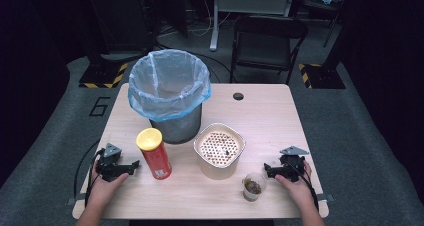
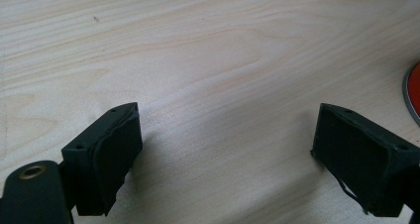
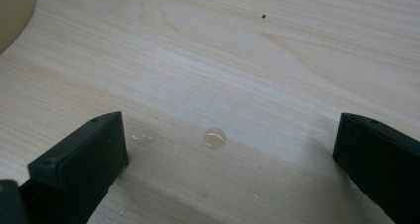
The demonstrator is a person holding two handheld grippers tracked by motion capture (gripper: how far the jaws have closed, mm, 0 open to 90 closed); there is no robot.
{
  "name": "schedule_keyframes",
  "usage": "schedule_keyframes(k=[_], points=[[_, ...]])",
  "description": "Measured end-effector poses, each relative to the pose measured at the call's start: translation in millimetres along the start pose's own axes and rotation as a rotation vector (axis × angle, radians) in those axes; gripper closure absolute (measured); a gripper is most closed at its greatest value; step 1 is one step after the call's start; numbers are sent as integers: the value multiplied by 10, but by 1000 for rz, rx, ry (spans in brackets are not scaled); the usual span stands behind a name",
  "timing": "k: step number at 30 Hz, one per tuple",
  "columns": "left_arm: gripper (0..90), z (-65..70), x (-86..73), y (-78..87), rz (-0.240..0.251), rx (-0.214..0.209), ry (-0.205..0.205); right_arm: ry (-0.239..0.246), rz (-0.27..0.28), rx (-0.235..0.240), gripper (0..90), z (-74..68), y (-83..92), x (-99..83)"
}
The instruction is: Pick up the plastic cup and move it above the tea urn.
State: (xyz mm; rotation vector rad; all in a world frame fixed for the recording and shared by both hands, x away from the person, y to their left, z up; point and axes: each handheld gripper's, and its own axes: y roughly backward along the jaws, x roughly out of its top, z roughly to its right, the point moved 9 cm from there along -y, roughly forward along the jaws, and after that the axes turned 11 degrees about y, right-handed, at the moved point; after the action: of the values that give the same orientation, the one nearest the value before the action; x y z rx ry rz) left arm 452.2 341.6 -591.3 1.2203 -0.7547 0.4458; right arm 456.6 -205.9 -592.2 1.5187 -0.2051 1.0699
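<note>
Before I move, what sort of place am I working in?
Probably a lab or recording studio, not a home: a lone wooden table on grey carpet, dark surrounds, hazard-striped stand bases, and a folding chair behind.

On the pale wooden table (image 1: 270, 111), the bag-lined grey bin (image 1: 169, 95) stands behind the yellow-lidded red canister (image 1: 154, 153); the perforated-lid cream tub (image 1: 219, 150) stands right of the canister, and the small clear cup (image 1: 253, 185) sits before the tub.
</note>
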Motion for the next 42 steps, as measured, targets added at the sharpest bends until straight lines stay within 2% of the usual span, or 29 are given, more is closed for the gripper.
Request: schedule_keyframes(k=[17, 19, 22, 25, 28, 29, 30, 31, 32, 35, 37, 39, 41, 42], points=[[114, 28, -28, 23, -2, -13, -7, 10, 2, 2, 22, -3, 19, -10], [114, 28, -28, 23, -2, -13, -7, 19, 2, 12, 56, -3, 30, -6], [115, 28, -27, 23, -2, -12, -6, 16, 14, 1, 152, 14, 52, 7], [115, 23, -21, 19, 2, -10, -9, 10, 9, 5, 169, 7, 57, 11], [115, 23, -21, 19, 2, -9, -8, 20, -1, 18, 293, 1, 86, 27], [115, 27, -25, 20, -1, -11, -5, 16, -5, 9, 342, 2, 101, 38], [115, 27, -25, 20, -1, -11, -5, 16, -5, 9, 342, 2, 101, 38], [115, 23, -21, 19, 1, -9, -8, 14, -6, 6, 395, 4, 120, 55], [115, 23, -21, 19, 2, -8, -8, 3, -6, 50, 436, -10, 180, 116], [115, 24, -22, 19, 2, -6, -6, -8, 20, 56, 457, -35, 280, 238], [115, 24, -22, 20, 2, -6, -6, 1, 36, 88, 469, -88, 347, 340], [115, 27, -25, 21, 0, -7, -3, 36, 47, 86, 473, -118, 405, 447], [115, 24, -22, 20, 2, -6, -6, 41, 54, 85, 501, -134, 427, 494], [115, 28, -26, 21, -1, -7, -2, 60, 75, 117, 549, -197, 483, 644]])
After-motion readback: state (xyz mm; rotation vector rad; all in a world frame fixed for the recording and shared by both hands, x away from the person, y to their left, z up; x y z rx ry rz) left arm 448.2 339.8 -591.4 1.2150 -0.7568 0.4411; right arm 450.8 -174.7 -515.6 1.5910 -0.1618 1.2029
